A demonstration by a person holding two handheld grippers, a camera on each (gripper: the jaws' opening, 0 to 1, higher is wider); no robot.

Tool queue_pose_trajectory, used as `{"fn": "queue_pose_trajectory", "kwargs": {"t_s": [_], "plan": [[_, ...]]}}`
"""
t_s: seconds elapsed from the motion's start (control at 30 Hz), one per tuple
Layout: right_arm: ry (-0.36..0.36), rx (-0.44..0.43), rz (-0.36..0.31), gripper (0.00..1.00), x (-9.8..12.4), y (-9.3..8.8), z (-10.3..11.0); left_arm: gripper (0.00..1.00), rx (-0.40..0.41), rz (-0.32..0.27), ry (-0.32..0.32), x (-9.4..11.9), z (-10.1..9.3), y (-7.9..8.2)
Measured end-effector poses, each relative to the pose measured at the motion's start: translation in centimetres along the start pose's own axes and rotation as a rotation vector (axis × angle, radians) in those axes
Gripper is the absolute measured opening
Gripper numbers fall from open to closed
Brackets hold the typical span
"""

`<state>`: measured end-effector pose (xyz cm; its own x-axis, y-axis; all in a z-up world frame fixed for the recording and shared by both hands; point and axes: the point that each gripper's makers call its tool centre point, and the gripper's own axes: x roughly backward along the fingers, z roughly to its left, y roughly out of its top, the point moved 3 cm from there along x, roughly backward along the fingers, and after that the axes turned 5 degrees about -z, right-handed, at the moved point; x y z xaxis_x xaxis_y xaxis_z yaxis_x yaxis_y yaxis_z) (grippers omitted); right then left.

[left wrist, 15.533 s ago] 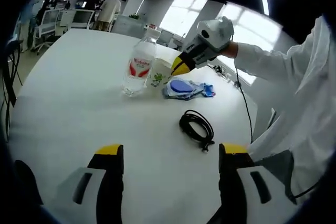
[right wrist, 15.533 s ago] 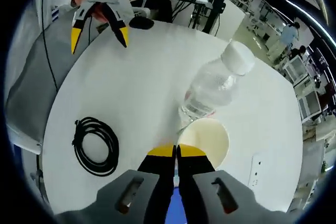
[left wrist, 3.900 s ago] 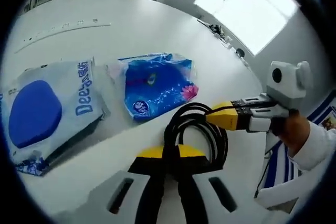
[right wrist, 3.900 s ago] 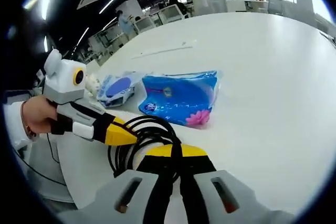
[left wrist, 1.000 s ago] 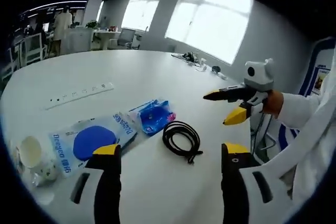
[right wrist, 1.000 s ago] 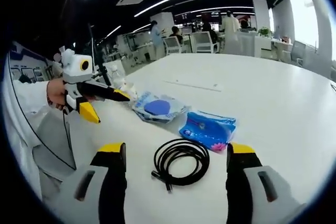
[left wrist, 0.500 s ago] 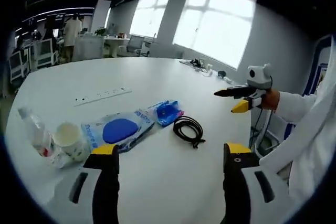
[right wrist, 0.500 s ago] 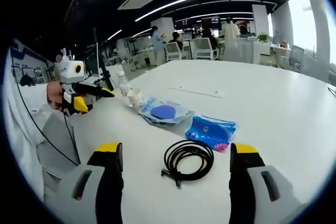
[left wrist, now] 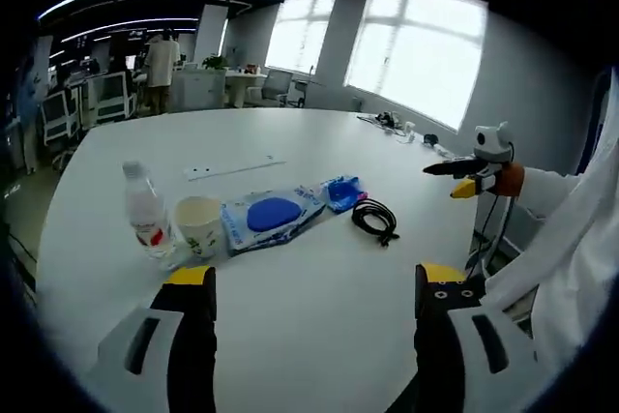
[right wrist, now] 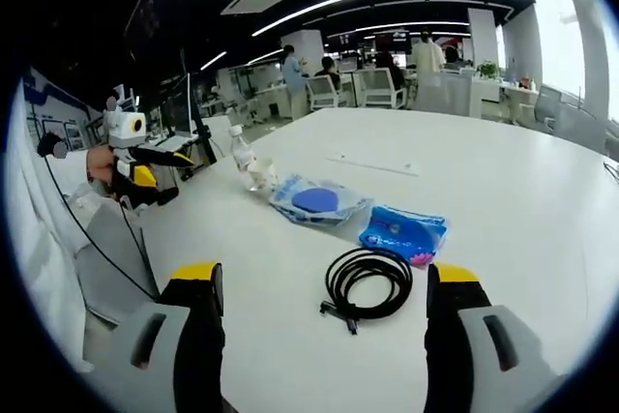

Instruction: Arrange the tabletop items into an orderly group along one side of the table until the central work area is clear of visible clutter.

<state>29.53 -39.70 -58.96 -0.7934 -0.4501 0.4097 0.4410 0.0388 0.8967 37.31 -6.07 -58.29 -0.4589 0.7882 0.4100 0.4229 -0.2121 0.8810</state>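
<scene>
1. We have drawn both tools back from the desk [left wrist: 319, 307]; the left tool [left wrist: 306, 282] and right tool [right wrist: 323, 282] stand with jaws wide apart, holding nothing.
2. A second ago the row sat closer in both views; now it sits farther off, with all five items visible.
3. In the left gripper view they line up: water bottle [left wrist: 146, 213], paper cup [left wrist: 198, 226], wet-wipes pack [left wrist: 273, 216], blue tissue pack [left wrist: 343, 191], coiled black cable [left wrist: 375, 219].
4. The cable [right wrist: 368, 287] lies just beside the tissue pack [right wrist: 403, 232].
5. We judge the grouping finished: the near desk looks bare.
</scene>
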Motion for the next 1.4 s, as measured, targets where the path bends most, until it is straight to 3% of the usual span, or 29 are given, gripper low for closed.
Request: {"fn": "queue_pose_trajectory", "kwargs": {"t_s": [0.3,0.53,0.9,1.4], "plan": [[-0.014,-0.008,0.038,0.87,0.2,-1.6,1.9,0.9,0.023,0.026,0.041,3.0,2.4,-1.8],[-0.035,-0.029,0.057,0.87,0.4,-2.7,2.9,0.93,0.019,0.055,0.029,4.2,2.6,-2.8],[-0.042,-0.037,0.066,0.88,0.1,-2.8,2.8,0.93,0.057,0.065,0.038,4.9,3.0,-4.0],[-0.025,-0.024,0.076,0.87,-0.4,-2.6,2.3,0.92,0.077,0.051,0.062,4.9,3.1,-3.9]]}}
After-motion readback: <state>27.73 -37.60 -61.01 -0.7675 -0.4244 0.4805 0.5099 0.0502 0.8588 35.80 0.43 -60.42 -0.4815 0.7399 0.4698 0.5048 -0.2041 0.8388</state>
